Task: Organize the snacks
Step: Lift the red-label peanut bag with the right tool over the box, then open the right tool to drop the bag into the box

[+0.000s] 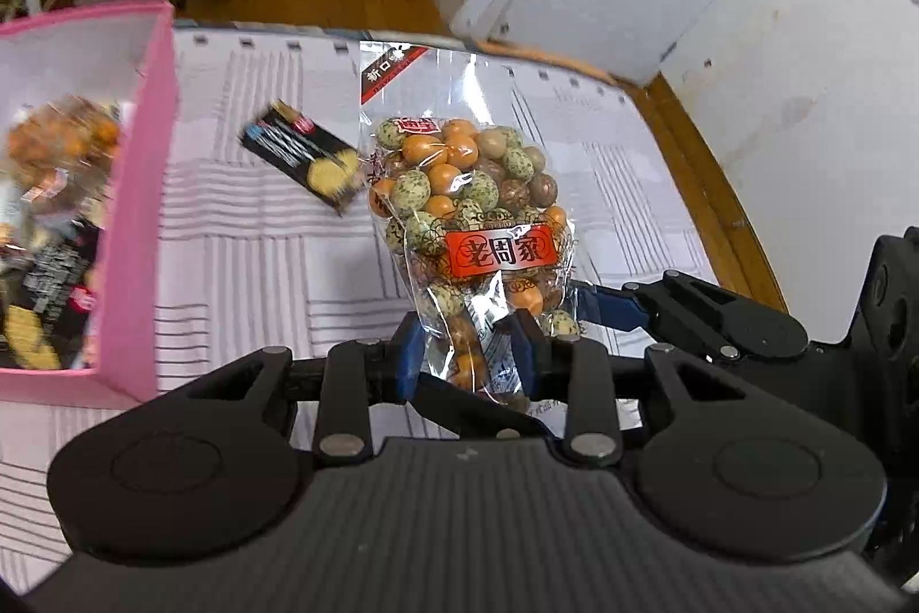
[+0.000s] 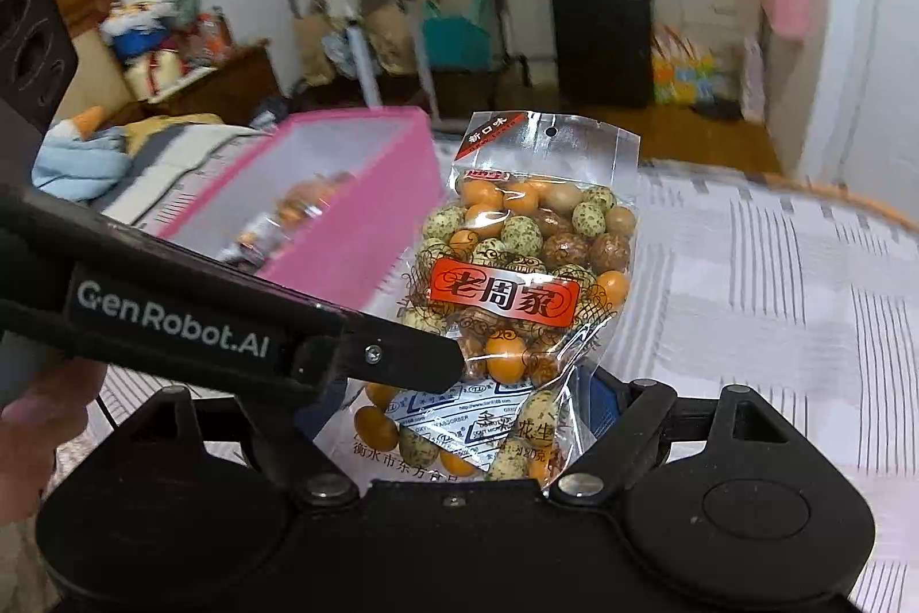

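Observation:
A clear bag of coated peanuts [image 1: 471, 211] with a red label stands upright over the striped bedsheet. My left gripper [image 1: 468, 351] is shut on the bag's lower end. The bag also shows in the right wrist view [image 2: 517, 280], where my right gripper [image 2: 482, 417] is around its bottom, with the left gripper's body [image 2: 172, 320] crossing in front. A black cracker packet [image 1: 304, 153] lies on the sheet left of the bag. A pink box [image 1: 143, 188] at the left holds several snack packets [image 1: 51, 222].
The striped sheet [image 1: 275, 268] covers the bed, with a wooden bed edge [image 1: 706, 188] at the right. A white wall [image 1: 804, 96] is right of it. The pink box [image 2: 367, 222] sits just left of the bag in the right wrist view.

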The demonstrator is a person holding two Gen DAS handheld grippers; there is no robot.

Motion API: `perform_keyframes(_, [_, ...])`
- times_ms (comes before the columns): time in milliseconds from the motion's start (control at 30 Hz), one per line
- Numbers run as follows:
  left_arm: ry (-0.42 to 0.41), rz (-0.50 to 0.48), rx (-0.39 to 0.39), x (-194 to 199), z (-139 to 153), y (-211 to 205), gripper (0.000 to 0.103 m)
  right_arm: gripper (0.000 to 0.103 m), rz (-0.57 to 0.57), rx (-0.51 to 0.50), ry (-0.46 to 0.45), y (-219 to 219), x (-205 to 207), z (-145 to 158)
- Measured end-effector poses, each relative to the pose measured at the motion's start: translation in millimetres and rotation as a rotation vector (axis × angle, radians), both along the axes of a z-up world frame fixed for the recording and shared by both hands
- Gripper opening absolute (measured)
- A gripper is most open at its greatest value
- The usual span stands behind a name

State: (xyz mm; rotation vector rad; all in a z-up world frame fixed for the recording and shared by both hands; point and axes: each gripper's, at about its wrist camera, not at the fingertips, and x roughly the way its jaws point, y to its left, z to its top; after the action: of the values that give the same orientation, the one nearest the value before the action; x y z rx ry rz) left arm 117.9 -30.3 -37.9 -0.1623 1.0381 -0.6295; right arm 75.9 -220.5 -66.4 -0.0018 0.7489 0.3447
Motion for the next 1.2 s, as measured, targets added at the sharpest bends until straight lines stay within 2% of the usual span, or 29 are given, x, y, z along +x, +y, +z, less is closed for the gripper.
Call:
perform_keyframes(100, [-0.024, 0.046, -0.012, -4.0, 12.7, 19.1, 0.031, 0.086, 0.064, -0.004, -0.041, 14.3, 1.7, 11.1])
perform_keyframes(233, [-0.042, 0.172, -0.056, -7.7, 24.2, 61.7, 0.032, 0.086, 0.163, 0.027, -0.067, 37.0, 11.2, 23.2])
perform_keyframes(367, [-0.061, 0.265, -0.036, -6.8, 30.2, 96.7, 0.031, 0.086, 0.296, -0.005, -0.111, 71.7, 25.8, 27.7])
perform_keyframes(533, [-0.049, 0.402, -0.03, 9.7, 24.5, 139.7, 0.033, 0.086, 0.45, -0.061, -0.174, 115.4, 48.6, 24.3])
perform_keyframes(667, [0.027, 0.503, -0.012, 34.7, -0.4, 167.7, 0.033, 0.079, 0.543, -0.125, -0.174, 149.5, 69.9, 7.9])
perform_keyframes(733, [0.059, 0.542, -0.004, 47.6, -17.3, 182.2, 0.033, 0.075, 0.569, -0.128, -0.153, 162.5, 85.8, 1.2])
perform_keyframes(833, [0.105, 0.596, -0.003, 64.0, -35.7, 196.2, 0.032, 0.074, 0.618, -0.148, -0.092, 179.0, 106.0, -14.2])
perform_keyframes(933, [0.107, 0.643, 0.043, 69.0, -47.8, 200.2, 0.035, 0.075, 0.638, -0.189, -0.104, 189.1, 111.2, -26.4])
perform_keyframes(1033, [0.044, 0.668, 0.086, 64.5, -44.3, 199.2, 0.043, 0.079, 0.613, -0.246, -0.141, 189.5, 104.8, -22.7])
perform_keyframes(1200, [-0.017, 0.61, 0.109, 56.3, -18.9, 187.8, 0.046, 0.082, 0.551, -0.215, -0.176, 148.2, 80.9, 1.6])
